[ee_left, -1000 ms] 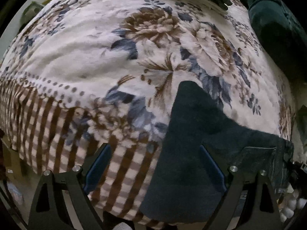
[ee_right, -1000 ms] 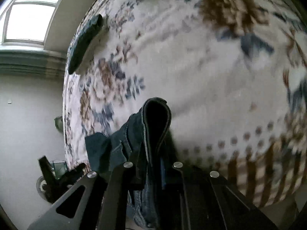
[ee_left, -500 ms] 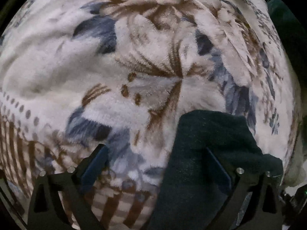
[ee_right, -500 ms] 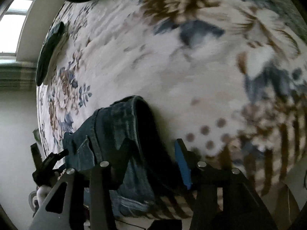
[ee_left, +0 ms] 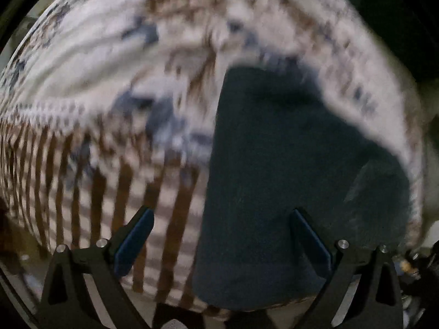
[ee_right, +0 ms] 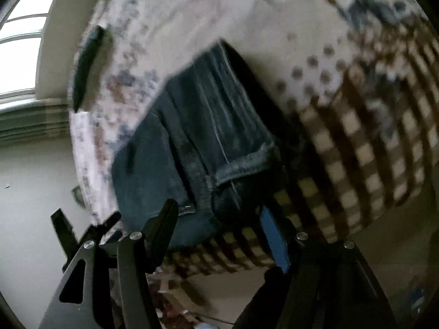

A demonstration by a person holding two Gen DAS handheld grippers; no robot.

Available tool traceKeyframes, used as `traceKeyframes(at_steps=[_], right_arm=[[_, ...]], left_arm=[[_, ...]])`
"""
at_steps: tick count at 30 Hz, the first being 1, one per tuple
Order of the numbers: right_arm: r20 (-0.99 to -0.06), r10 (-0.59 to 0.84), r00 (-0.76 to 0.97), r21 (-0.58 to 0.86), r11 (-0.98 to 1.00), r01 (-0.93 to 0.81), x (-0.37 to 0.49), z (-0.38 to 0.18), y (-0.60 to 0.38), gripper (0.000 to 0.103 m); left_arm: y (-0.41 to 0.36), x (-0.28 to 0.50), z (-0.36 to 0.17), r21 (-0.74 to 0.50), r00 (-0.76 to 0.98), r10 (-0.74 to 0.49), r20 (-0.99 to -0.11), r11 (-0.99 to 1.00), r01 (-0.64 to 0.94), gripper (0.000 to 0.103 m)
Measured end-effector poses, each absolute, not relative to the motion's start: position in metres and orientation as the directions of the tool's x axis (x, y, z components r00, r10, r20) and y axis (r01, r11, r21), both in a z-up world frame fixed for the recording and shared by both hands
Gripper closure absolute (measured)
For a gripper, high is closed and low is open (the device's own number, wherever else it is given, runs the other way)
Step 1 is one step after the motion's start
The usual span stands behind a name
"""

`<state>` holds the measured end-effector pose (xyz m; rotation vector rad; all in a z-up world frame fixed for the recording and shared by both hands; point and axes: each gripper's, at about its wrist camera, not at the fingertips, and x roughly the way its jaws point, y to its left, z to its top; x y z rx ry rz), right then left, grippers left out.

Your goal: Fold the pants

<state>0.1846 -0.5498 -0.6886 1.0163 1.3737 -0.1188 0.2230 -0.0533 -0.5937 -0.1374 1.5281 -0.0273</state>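
Observation:
Dark blue jeans (ee_left: 288, 178) lie folded in a thick stack on a flowered and checked blanket (ee_left: 96, 82), near its front edge. In the left wrist view my left gripper (ee_left: 222, 233) stands wide open straight above the stack's left edge, one finger over blanket, the other over denim, nothing pinched. In the right wrist view the jeans (ee_right: 208, 126) show seams and a turned hem. My right gripper (ee_right: 222, 224) hangs just short of the stack's near end. Its jaws are opening, and the pads press on nothing.
The blanket (ee_right: 370, 137) drops off at its checked border, with floor and clutter below. A dark elongated object (ee_right: 87, 65) lies at the blanket's far side near a window. A dark green garment (ee_left: 389, 22) sits at the upper right.
My right gripper has let go of the jeans fold it pinched and drawn back; the fold now lies flat on the stack. My left gripper dipped toward the blanket, then pulled back, staying open.

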Motion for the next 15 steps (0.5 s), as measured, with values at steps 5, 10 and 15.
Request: traceKeyframes(at_steps=[5,10,15], right_arm=[[-0.908,0.371,0.196,0.403,0.642,0.652,0.176,-0.711,-0.551,0.039],[-0.9,0.411,0.143,0.403,0.662,0.632,0.181,-0.696,-0.557,0.039],[-0.919,0.355,0.169,0.388,0.749,0.537,0.207,-0.625,-0.552,0.038]], left_arm=[[-0.025,0.214,-0.62,-0.215,-0.025,-0.223,-0.974,0.959,-0.187,0.0],[-0.017,0.231,-0.582,-0.223,0.022,-0.222,-0.975,0.962,-0.161,0.001],[-0.011,0.294,-0.563,-0.329,0.059,-0.324,-0.944,0.929,-0.17,0.001]])
